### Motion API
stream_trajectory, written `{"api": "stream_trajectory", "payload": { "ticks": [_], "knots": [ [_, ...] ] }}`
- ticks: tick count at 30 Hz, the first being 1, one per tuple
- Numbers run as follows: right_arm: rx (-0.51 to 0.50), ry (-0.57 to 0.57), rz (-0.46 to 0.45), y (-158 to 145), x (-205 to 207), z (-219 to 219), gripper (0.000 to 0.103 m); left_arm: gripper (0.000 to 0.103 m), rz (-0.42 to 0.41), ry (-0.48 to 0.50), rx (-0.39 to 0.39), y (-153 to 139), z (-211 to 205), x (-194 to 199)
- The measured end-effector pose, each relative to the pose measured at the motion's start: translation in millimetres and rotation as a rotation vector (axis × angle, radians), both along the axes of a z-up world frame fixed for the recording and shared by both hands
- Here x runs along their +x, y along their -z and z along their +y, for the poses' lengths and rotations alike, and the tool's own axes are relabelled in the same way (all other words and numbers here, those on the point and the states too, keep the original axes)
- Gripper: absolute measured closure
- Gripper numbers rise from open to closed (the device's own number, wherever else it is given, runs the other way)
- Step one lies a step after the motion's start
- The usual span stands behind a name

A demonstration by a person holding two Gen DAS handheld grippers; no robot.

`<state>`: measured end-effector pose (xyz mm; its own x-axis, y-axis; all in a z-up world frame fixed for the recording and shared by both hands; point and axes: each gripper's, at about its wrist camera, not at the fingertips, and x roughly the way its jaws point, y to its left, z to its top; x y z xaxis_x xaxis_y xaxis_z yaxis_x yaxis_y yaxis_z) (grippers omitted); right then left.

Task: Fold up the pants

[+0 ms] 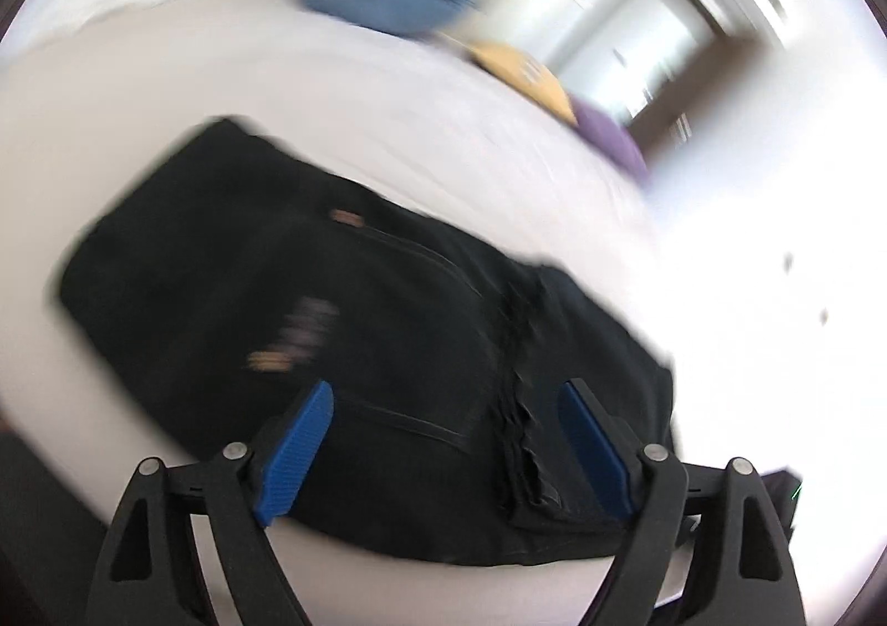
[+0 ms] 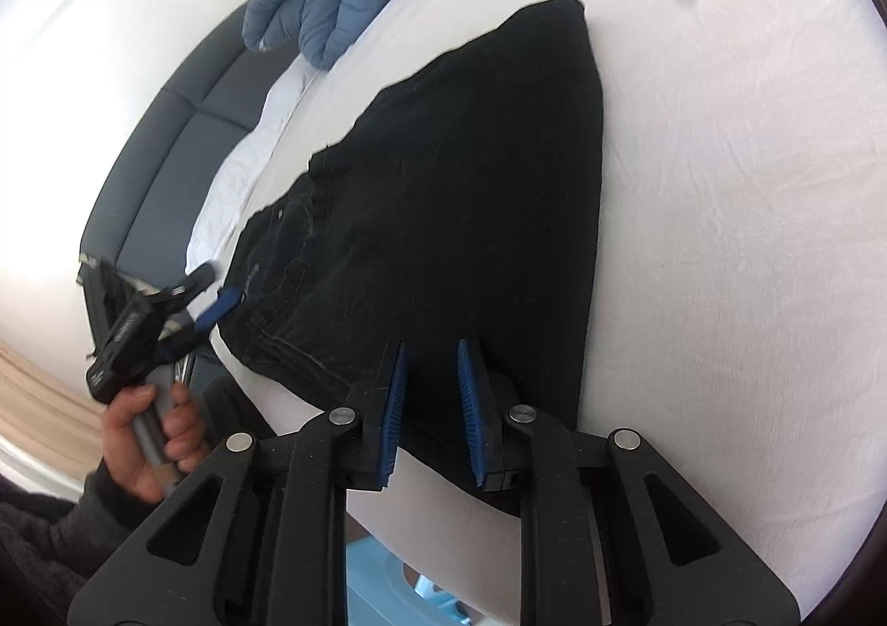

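Black pants: folded, on bed near its front edge. Left gripper and right gripper: jaws apart, empty. Risk: a single-layer pinch likely undoes the fold.

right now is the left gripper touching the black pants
Cannot tell. In the right wrist view the left gripper sits at the edge of the black pants, but neither contact nor a gap shows plainly.

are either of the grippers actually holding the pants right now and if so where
Neither. The left gripper is wide open above the black pants; the right gripper is partly open with nothing pinched between its pads.
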<state>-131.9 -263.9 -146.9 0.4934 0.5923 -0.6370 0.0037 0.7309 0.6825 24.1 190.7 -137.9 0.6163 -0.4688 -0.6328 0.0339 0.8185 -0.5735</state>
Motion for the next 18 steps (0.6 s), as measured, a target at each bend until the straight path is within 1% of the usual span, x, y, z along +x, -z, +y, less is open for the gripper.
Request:
{"api": "stream_trajectory", "payload": {
  "ticks": [1, 2, 3, 4, 5, 6, 7, 10, 12, 14, 18],
  "knots": [
    [0.009, 0.019, 0.004, -1.6, -0.6, 0.0, 0.083, 0.017, 0.004, -0.053, -0.034, -0.4, 18.9, -2.6],
    [0.012, 0.035, 0.011, -3.6, -0.7, 0.2, 0.082, 0.017, 0.007, -0.123, -0.086, 1.2, 42.9, -6.0],
    [0.019, 0.050, 0.022, -3.8, -2.9, -2.8, 0.077, 0.016, 0.013, -0.169, -0.126, 3.4, 58.3, -8.1],
    [0.033, 0.062, 0.028, -6.2, -3.3, -3.6, 0.066, 0.016, 0.022, -0.213, -0.176, 8.1, 74.5, -10.0],
    [0.054, 0.070, 0.027, -9.2, -3.3, -3.0, 0.056, 0.016, 0.041, -0.252, -0.241, 17.2, 92.7, -10.4],
    [0.081, 0.074, 0.020, -13.3, -3.6, -2.6, 0.043, 0.016, 0.061, -0.273, -0.278, 26.1, 103.4, -10.0],
    [0.111, 0.081, 0.010, -18.2, -3.5, -1.5, 0.041, 0.016, 0.085, -0.297, -0.309, 35.6, 113.9, -9.2],
    [0.208, 0.085, -0.012, -31.0, 2.1, 4.0, 0.041, 0.016, 0.127, -0.335, -0.404, 59.1, 133.9, -8.4],
    [0.237, 0.082, -0.028, -39.8, 8.4, 9.9, 0.041, 0.016, 0.140, -0.355, -0.482, 72.0, 143.2, -9.1],
    [0.262, 0.074, -0.040, -47.0, 16.1, 17.6, 0.041, 0.016, 0.135, -0.364, -0.500, 76.1, 146.4, -9.8],
    [0.283, 0.046, -0.052, -55.8, 28.3, 31.7, 0.041, 0.016, 0.128, -0.338, -0.520, 78.8, 141.3, -0.7]
  ]
}}
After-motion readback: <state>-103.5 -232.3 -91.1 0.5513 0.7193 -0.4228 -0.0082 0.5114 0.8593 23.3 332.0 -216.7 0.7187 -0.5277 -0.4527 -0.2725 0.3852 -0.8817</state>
